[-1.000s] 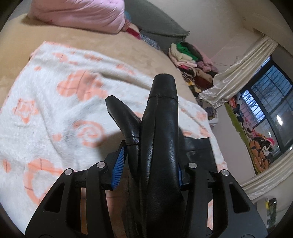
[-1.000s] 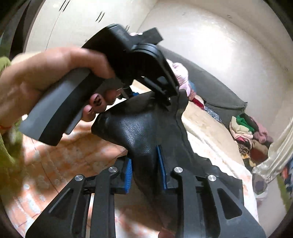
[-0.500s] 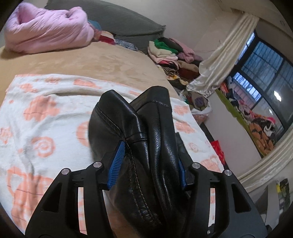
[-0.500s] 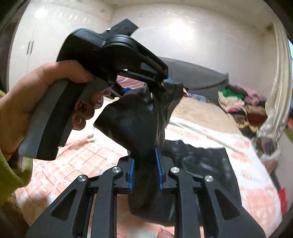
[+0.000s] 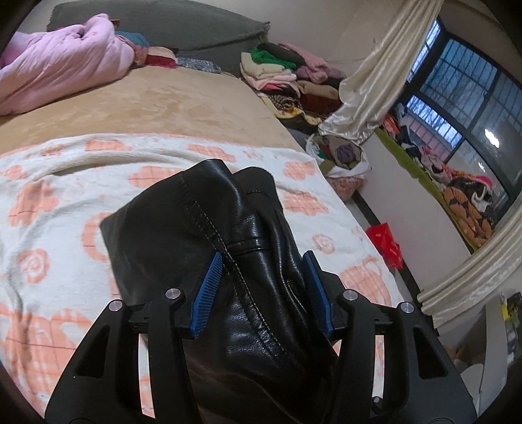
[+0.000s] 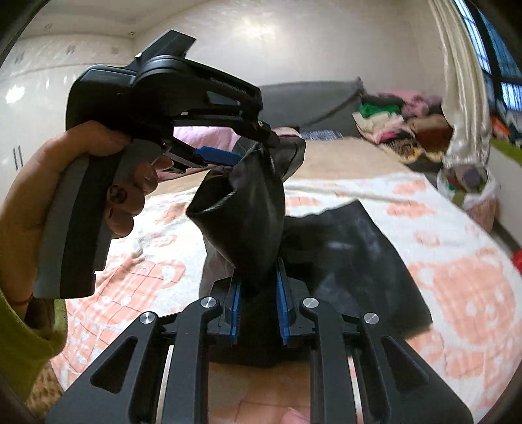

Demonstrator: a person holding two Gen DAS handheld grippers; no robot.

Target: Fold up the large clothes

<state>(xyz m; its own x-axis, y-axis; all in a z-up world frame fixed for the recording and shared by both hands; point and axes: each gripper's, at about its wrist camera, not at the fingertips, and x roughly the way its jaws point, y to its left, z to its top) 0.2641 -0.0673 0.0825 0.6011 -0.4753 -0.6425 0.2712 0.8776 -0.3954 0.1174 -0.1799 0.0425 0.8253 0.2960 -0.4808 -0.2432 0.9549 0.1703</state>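
Observation:
A black leather garment (image 5: 202, 234) is held up over a white blanket with orange patterns (image 5: 49, 195) on the bed. My left gripper (image 5: 261, 287) is shut on a bunched fold of it; the blue pads (image 5: 207, 290) press its sides. My right gripper (image 6: 259, 303) is shut on another bunched part of the black garment (image 6: 248, 221). In the right wrist view the left gripper (image 6: 254, 143) sits above, held in a hand, pinching the garment's top edge. The rest of the garment (image 6: 355, 254) lies spread on the blanket.
A pink quilt (image 5: 58, 62) and a grey cushion (image 5: 182, 29) lie at the head of the bed. Folded clothes (image 5: 287, 75) are stacked beside the bed. A cream curtain (image 5: 375, 81) and a window (image 5: 463, 98) are to the right. A red box (image 5: 385, 244) lies on the floor.
Both grippers have lifted the black garment and swung toward the head of the bed. More of the garment now hangs spread below the left gripper. Both grips stay shut.

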